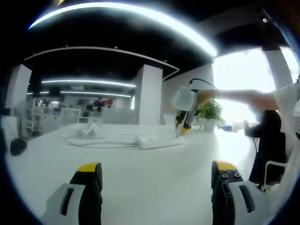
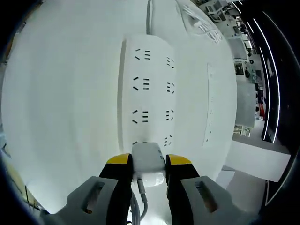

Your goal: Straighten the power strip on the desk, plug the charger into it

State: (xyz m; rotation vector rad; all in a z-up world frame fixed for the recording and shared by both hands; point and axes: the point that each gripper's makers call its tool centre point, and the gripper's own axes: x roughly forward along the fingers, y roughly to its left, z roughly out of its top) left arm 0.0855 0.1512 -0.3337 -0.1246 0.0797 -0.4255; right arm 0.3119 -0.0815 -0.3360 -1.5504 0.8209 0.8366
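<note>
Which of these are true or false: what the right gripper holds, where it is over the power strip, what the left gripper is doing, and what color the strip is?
1. The right gripper grips a white charger. True.
2. The charger sits at the near end of the power strip. True.
3. The left gripper holds the strip. False: it is open, apart from it, above the bare desk.
4. The strip is black. False: it is white.
</note>
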